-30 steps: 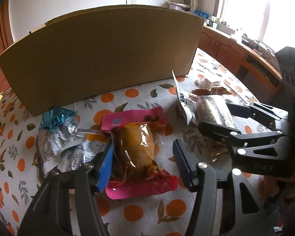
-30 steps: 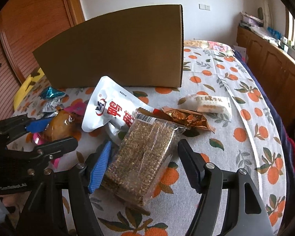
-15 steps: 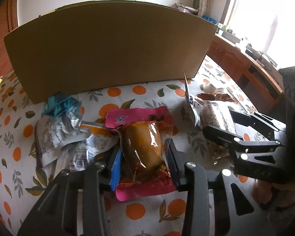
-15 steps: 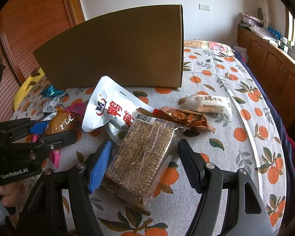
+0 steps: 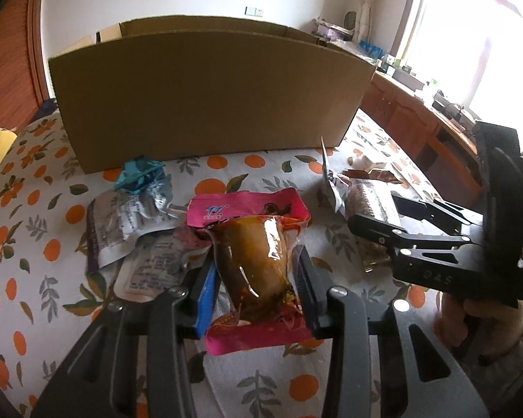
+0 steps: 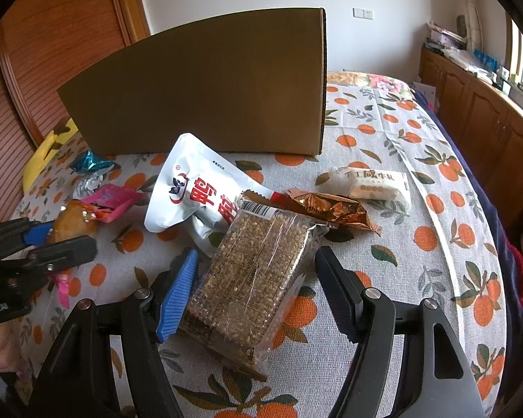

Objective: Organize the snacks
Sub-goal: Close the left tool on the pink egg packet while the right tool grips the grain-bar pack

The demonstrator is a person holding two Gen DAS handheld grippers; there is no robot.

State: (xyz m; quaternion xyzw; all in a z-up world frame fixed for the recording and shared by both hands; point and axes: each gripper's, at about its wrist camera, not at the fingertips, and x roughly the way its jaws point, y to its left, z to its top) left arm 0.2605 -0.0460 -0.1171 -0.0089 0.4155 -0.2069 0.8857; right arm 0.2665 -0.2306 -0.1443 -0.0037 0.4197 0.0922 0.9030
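Squeezing a pink snack bag, reaching around a seed bar.

Pinching the pink snack bag (image 5: pixel 258 271) tight in the left claw (image 5: pixel 258 292), low in the middle of the left picture, just in front of the big brown box (image 5: pixel 209 97). Sitting wide open with the right claw (image 6: pixel 258 292) around the seed bar pack (image 6: pixel 254 278), blue finger (image 6: pixel 177 296) touching its side, low in the middle. Lying near a white bag (image 6: pixel 198 188) on the orange-dotted cloth (image 6: pixel 418 244).
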